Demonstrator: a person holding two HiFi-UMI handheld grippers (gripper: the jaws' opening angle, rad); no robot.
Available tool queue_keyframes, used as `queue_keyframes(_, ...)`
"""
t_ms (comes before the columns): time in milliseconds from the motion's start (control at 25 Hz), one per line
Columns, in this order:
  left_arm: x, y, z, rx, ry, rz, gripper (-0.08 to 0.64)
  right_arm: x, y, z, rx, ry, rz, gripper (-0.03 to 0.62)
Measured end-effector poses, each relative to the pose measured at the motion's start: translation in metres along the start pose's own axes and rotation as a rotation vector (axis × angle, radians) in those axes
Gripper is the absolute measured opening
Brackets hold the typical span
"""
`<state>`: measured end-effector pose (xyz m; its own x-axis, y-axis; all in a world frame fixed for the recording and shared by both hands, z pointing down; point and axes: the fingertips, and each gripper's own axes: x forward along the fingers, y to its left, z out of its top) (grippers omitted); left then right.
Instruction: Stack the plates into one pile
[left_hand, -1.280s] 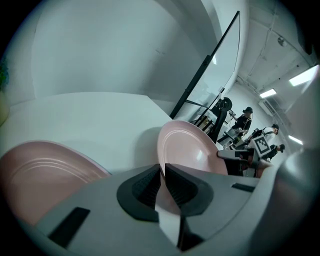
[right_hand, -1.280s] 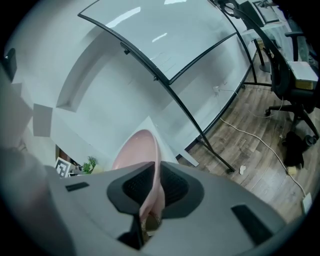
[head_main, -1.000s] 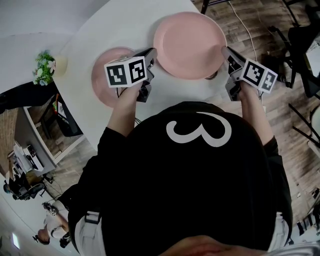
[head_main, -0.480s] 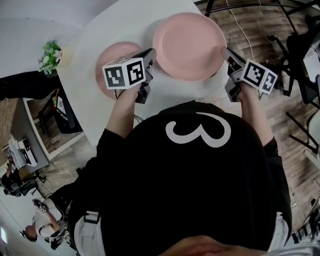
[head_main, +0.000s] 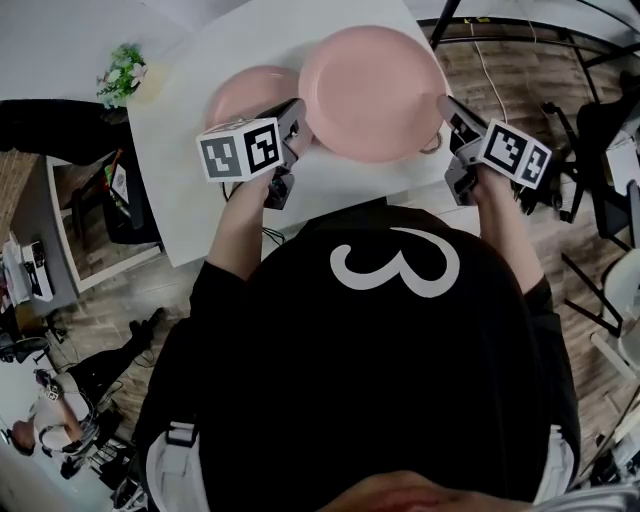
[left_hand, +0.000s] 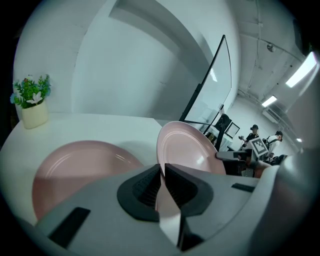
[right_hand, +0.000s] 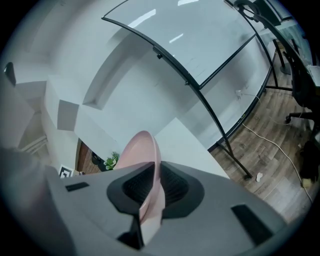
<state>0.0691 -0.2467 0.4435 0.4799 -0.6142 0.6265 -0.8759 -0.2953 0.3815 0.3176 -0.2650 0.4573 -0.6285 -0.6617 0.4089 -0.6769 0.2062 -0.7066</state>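
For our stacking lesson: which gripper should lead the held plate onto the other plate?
Probably the left gripper: both grip the lifted plate, but the resting plate lies on its side.

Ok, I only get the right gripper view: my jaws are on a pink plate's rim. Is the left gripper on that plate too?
Observer: Yes, the left gripper is shut on the opposite rim of the same pink plate.
Operator: Where's the other plate?
Observer: The second plate lies flat on the white table, left of the held one.
Operator: Anything else there?
Observer: A small potted plant near the table's far left corner.
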Motion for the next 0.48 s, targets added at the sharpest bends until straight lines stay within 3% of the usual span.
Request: queue_keyframes(480,-0.067,0.018,-0.008,-0.045,-0.072,0.112,0.040,0.024,0.051,-0.015,-0.029,0.063,0.129,0.051)
